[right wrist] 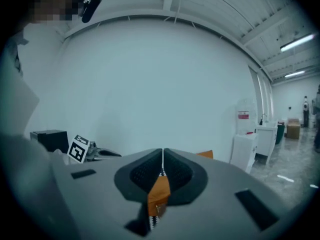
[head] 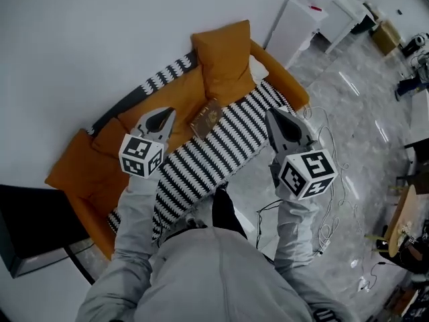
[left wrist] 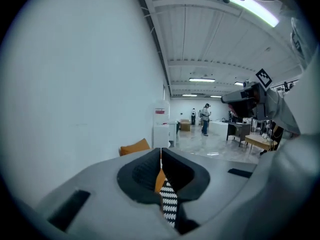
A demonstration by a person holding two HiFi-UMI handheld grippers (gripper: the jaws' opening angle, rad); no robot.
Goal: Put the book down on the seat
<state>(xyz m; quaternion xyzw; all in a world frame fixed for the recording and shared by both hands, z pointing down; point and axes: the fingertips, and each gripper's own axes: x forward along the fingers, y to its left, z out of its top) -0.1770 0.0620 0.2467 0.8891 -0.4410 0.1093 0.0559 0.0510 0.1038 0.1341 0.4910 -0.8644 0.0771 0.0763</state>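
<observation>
The book (head: 206,118) lies flat on the orange sofa's (head: 80,173) seat, at the striped throw's (head: 221,153) edge. It is at 3 o'clock from the left gripper (head: 163,116) and 9 o'clock from the right gripper (head: 277,117). Both grippers' jaws are pressed together — empty.

The sofa (head: 74,170) and its cushion (head: 224,62) are soft orange cloth, the black-and-white throw (head: 221,149) looks woolly and bumpy, the floor (head: 348,106) is shiny grey stone, and the left gripper (head: 159,121) and right gripper (head: 285,127) are dull grey plastic.

Orange cushion (head: 224,62), white cabinet (head: 298,17)
</observation>
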